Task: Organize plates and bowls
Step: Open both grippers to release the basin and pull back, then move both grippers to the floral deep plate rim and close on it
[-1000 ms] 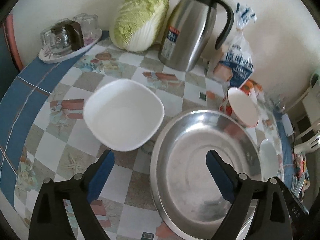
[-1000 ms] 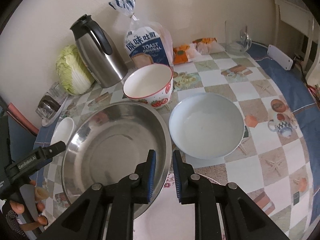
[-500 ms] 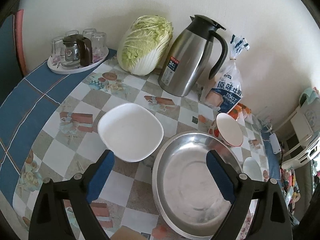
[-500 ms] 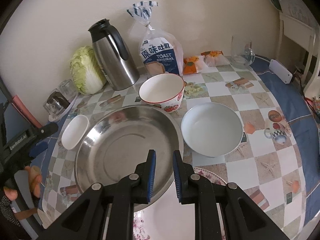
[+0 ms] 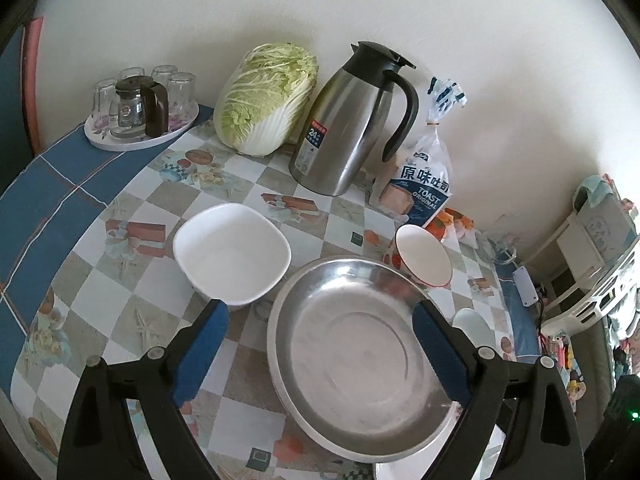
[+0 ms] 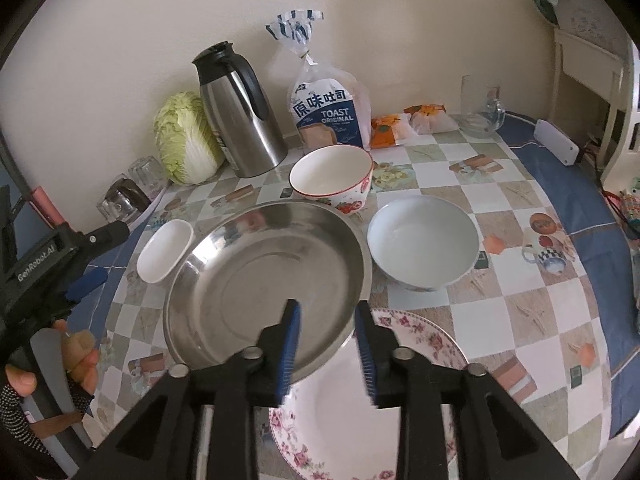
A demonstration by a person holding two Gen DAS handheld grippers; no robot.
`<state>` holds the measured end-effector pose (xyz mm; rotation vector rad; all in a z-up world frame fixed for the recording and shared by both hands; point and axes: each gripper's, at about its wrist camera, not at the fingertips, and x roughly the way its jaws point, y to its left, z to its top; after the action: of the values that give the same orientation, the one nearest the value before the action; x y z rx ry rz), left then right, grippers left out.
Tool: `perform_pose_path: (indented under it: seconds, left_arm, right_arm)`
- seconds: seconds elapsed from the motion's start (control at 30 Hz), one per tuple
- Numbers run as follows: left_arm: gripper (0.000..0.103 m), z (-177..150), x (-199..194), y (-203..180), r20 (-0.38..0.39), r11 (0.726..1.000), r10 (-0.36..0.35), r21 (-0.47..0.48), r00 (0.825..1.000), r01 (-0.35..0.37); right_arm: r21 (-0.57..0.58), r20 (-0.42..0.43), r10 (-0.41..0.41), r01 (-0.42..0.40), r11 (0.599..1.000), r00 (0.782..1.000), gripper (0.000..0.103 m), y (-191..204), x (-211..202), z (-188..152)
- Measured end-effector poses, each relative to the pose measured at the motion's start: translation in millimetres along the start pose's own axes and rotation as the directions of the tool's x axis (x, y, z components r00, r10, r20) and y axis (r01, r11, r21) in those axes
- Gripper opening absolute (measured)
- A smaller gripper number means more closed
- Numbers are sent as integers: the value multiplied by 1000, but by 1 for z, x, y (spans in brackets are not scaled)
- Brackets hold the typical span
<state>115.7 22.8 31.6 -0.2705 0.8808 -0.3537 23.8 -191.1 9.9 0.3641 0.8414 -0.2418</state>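
Right wrist view: right gripper (image 6: 327, 336) part-open, empty, above steel basin (image 6: 256, 280) rim overlapping floral plate (image 6: 408, 364); left gripper (image 5: 320, 344) wide open, empty.

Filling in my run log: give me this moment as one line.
left hand-held gripper: open, empty | right hand-held gripper: open, over steel pan rim | floral plate: under pan edge

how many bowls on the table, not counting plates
3: square white bowl left of the steel basin, strawberry-print bowl behind it, round white bowl to its right.
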Motion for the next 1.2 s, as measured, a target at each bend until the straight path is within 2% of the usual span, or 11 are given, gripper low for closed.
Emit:
perform_pose_path:
  seconds: [0.1, 0.2, 0.23, 0.37, 0.43, 0.5, 0.7, 0.93, 1.2]
  left_arm:
    - [93, -5, -3, -4, -8, 1000, -12, 7, 1000, 12]
    - [93, -12, -6, -10, -12, 1000, -5, 24, 1000, 5]
    - [93, -14, -7, -11, -13, 1000, -6, 26, 1000, 7]
    - [93, -23, -16, -20, -2, 998, -32, 49, 1000, 32]
    - [93, -26, -21, -24, 12, 998, -27, 65, 1000, 26]
    - [93, -30, -25, -27, 20, 997, -34, 68, 999, 33]
    - [93, -42, -33, -26, 7, 996, -73, 47, 997, 73]
    - [93, -64, -37, -30, -27, 995, -71, 66, 997, 73]
    - [93, -85, -32, -38, -82, 992, -72, 93, 994, 80]
  right_arm:
    - [3, 8, -10, 10, 1000, 1000, 60, -1, -5, -7]
    - [-4, 11, -13, 13, 1000, 1000, 67, -1, -7, -12]
    - [-6, 10, -14, 14, 1000, 1000, 72, -1, -7, -13]
    - [-3, 22, -10, 10, 1000, 1000, 82, -1, -10, -19]
    - [-1, 29, -4, 4, 1000, 1000, 95, -2, -12, -22]
    - [-1, 36, 0, 0, 1000, 999, 101, -2, -14, -25]
    - [9, 52, 0, 0, 1000, 999, 103, -4, -21, -35]
    - [7, 80, -17, 16, 1000, 997, 103, -7, -30, -46]
    - [14, 78, 18, -19, 1000, 997, 103, -13, -36, -55]
